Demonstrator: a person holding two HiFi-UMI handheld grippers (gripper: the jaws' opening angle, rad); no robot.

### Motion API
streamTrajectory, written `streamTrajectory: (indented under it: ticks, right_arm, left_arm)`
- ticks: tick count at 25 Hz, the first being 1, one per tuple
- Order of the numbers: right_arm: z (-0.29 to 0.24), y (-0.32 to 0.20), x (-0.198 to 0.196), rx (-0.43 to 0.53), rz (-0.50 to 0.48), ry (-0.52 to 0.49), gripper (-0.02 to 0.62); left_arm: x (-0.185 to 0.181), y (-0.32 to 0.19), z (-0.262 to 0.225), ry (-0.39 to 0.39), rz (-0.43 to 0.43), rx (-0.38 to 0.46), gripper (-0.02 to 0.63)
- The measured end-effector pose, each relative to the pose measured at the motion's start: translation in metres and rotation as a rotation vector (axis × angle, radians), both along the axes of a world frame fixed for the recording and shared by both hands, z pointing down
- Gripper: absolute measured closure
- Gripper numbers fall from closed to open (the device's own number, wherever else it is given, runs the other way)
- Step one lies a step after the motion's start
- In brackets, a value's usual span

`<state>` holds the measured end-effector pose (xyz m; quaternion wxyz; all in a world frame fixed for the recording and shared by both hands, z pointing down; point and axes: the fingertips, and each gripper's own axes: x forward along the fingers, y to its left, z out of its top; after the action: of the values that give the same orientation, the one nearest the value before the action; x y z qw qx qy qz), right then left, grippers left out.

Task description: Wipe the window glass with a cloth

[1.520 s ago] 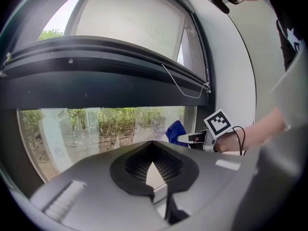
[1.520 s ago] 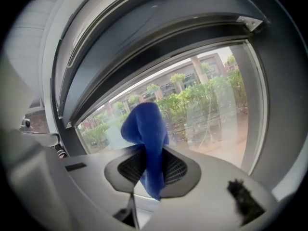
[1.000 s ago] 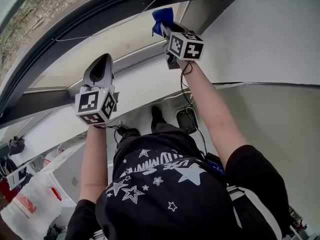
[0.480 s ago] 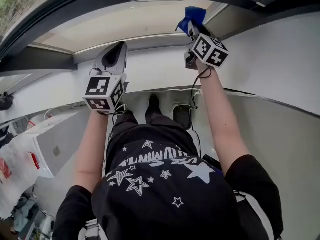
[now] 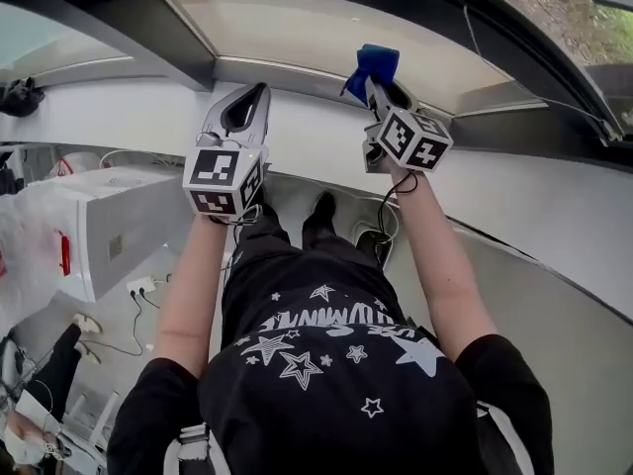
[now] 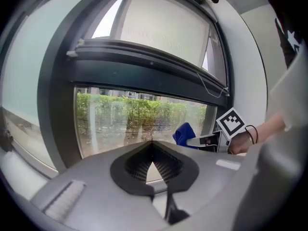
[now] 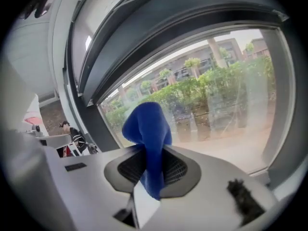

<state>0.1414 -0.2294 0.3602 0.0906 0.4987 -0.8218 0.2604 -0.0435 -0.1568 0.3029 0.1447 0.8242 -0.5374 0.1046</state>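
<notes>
The window glass [image 5: 326,30] runs across the top of the head view, over a white sill. My right gripper [image 5: 381,79] is raised to the lower edge of the pane and is shut on a blue cloth [image 5: 373,63]. In the right gripper view the cloth [image 7: 147,137] stands up from between the jaws, with the glass [image 7: 221,105] close behind it. My left gripper [image 5: 249,109] is held up beside it, to the left, with its jaws shut on nothing. The left gripper view faces the glass [image 6: 134,121] and shows the cloth [image 6: 183,133] at the right.
A dark window frame [image 5: 183,43] divides the panes, and a thick dark bar [image 6: 144,71] crosses above the glass. A white box-shaped unit [image 5: 109,231] stands at lower left, with cables on the floor [image 5: 134,300]. The person's feet [image 5: 321,211] stand below the sill.
The head view has swung along the window, so the frame now sits at the upper left. Both grippers stay raised side by side, the cloth still in the right one.
</notes>
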Motion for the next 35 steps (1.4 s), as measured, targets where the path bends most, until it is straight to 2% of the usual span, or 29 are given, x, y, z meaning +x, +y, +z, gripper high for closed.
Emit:
streamTrajectory:
  ticks: [8,12,16,20,27,31,35]
  right_arm:
    - [0.004,-0.018,-0.171,-0.016,-0.18,-0.014,0.522]
    - [0.013,-0.029,-0.24,-0.012,-0.245,0.004,0.522]
    - [0.027,-0.039,-0.291,-0.005,-0.315,0.049,0.52]
    - [0.041,-0.055,-0.326,0.011,-0.338,0.095,0.52]
    - [0.067,-0.076,-0.359,0.004,-0.333,0.156,0.52]
    - [0.078,-0.085,-0.366,0.02,-0.301,0.166,0.52]
    - [0.088,-0.089,-0.351,0.024,-0.27,0.184,0.522]
  left_arm:
    - [-0.129,0.0,0.012,0.014,-0.149,-0.009,0.597]
    - [-0.181,-0.004,0.028,0.023,-0.191,-0.03,0.597]
    - [-0.215,-0.008,0.044,0.051,-0.227,-0.052,0.597]
    - [-0.236,-0.018,0.049,0.052,-0.225,-0.04,0.597]
    - [-0.251,-0.014,0.062,0.078,-0.243,-0.039,0.597]
    - [-0.258,-0.002,0.073,0.093,-0.277,-0.057,0.597]
    - [-0.241,0.007,0.088,0.079,-0.257,-0.076,0.597]
